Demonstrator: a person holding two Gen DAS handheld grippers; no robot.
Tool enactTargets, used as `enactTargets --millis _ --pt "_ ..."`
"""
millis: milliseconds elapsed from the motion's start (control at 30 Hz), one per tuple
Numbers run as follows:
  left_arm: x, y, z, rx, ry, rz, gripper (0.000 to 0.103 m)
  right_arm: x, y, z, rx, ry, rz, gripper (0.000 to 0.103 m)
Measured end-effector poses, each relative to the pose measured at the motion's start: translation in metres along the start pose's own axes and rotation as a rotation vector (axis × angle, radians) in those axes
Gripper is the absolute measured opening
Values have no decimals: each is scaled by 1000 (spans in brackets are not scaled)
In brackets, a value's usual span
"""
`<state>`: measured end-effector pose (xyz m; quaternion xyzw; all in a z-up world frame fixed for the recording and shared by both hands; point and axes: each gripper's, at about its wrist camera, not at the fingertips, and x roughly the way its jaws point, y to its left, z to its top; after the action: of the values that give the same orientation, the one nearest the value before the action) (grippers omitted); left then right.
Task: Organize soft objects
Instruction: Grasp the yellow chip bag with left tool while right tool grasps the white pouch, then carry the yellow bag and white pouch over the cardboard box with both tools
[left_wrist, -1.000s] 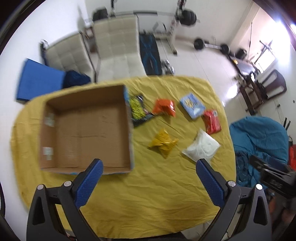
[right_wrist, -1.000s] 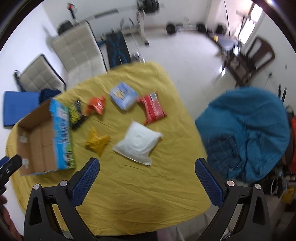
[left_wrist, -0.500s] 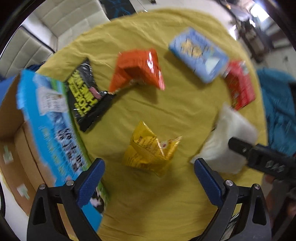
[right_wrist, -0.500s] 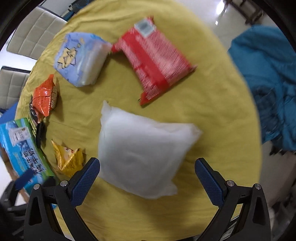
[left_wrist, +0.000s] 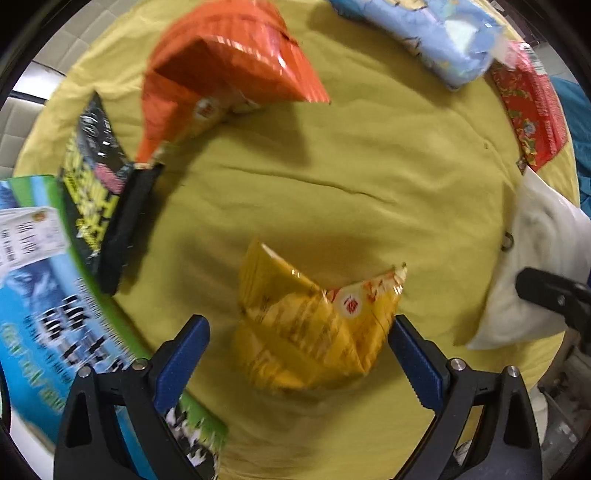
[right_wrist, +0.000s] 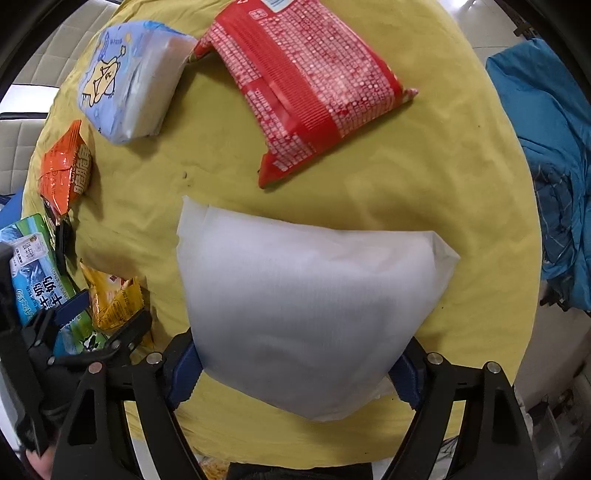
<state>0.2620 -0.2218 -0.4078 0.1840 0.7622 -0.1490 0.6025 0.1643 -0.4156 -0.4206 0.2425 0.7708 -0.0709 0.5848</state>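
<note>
The crinkled yellow foil snack packet (left_wrist: 314, 325) lies creased and partly folded on the yellow cloth-covered tabletop (left_wrist: 369, 177), near its left edge beside the printed blue-and-green cardboard box (left_wrist: 48, 306); the left gripper (left_wrist: 299, 350) straddles it with blue ribbed pads, jaws closing, the right pad at the packet's edge, the left pad apart from it; the soft white pillow-shaped pouch (right_wrist: 306, 306), matte and fibrous with a flat sealed rim, sits toward the near edge; the right gripper (right_wrist: 295, 365) brackets its lower end, jaws closing, both pads against its sides; farther in lie a glossy orange foil snack bag (right_wrist: 64, 173), a pale blue plastic tissue pack (right_wrist: 129, 77), a red patterned plastic packet (right_wrist: 310, 85) and a black-and-yellow flat packet (left_wrist: 99, 195).
</note>
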Motion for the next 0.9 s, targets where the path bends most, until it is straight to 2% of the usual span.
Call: enactTargets --millis 67,133,200,300,433,533,700,833,900 --pt "6 3 0 -16 2 -26 82 1 -1 -1 7 -4 -1 87" --pt "8 3 0 -37 -18 -42 78 2 1 3 13 -15 -11 87" --pt "5 5 -3 -51 -43 -43 69 4 4 4 18 -24 -31 87" --pt "-5 14 -3 -89 -63 -60 64 9 9 -1 6 -34 -61 86" --pt "-13 25 -16 -144 -80 -62 61 7 19 -12 -22 -61 -77 79" --pt "-18 32 -40 -186 -112 -71 59 -1 27 -23 -61 -82 -98 74" --pt "-23 36 -78 -238 -161 -102 57 -20 34 -46 -116 -131 -127 73" --pt "-40 48 -109 -260 -208 -112 56 -30 40 -66 -140 -156 -117 73" --pt "-45 54 -111 -266 -230 -117 56 -40 40 -77 -148 -171 -110 73"
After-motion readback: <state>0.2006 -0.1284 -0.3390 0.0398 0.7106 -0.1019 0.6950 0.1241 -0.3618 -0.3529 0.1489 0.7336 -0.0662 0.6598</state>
